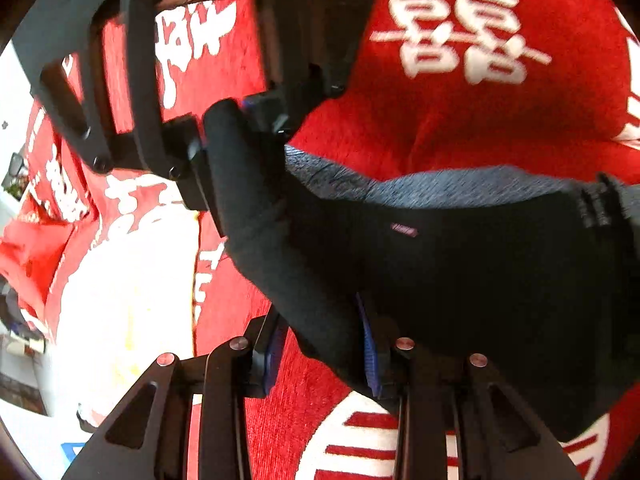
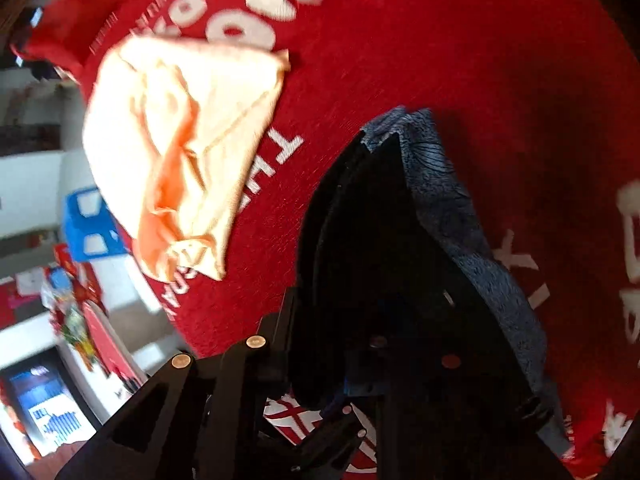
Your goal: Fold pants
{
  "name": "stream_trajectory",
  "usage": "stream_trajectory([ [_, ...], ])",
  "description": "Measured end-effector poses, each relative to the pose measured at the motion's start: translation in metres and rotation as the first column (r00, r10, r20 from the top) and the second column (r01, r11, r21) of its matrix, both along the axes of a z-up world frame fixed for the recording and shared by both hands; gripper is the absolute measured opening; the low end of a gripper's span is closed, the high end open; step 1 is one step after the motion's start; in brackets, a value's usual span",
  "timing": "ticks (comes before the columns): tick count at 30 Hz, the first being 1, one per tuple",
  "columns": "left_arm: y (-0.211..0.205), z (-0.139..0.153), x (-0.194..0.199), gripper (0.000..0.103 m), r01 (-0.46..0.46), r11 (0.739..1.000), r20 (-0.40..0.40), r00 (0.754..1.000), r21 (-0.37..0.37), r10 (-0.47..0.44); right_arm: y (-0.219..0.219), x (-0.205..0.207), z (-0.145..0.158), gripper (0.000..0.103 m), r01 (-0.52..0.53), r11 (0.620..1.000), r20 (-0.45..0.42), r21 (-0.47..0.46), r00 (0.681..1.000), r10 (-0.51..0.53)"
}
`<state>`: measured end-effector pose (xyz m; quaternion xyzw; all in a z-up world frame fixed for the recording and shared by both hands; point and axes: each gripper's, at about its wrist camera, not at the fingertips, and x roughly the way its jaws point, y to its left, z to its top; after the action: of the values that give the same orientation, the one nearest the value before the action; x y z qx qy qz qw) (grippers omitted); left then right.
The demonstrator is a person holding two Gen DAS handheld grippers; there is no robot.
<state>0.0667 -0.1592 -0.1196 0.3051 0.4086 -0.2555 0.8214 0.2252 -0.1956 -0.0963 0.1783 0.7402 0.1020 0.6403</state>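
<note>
Both the left gripper (image 1: 320, 356) and the right gripper (image 1: 224, 128) are clamped on the black waistband of the pants (image 1: 460, 248), lifted over the red blanket (image 1: 460, 120), with an orange cloth (image 2: 180, 152) lying well apart

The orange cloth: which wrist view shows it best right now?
The right wrist view. There the orange cloth lies crumpled on the red cover, whole and unblocked, left of the pants. In the left wrist view it is only a washed-out pale patch at the left, partly hidden behind the pants.
</note>
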Motion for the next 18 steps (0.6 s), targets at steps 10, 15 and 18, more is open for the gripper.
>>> stream_trajectory([
  [10,-0.043,0.074,-0.068,0.035,0.189,0.978,0.094,0.979,-0.087,-0.181,-0.108,-0.114,0.085,0.018,0.26,0.938,0.258,0.229,0.913,-0.316],
  [15,-0.082,0.1,-0.124,0.035,0.319,0.941,0.1,0.946,-0.111,-0.309,-0.166,-0.201,0.112,0.019,0.383,0.862,0.333,0.331,0.808,-0.487],
  [18,-0.105,0.104,-0.166,0.035,0.396,0.911,0.087,0.918,-0.112,-0.388,-0.201,-0.265,0.118,0.019,0.452,0.81,0.36,0.373,0.735,-0.575],
])
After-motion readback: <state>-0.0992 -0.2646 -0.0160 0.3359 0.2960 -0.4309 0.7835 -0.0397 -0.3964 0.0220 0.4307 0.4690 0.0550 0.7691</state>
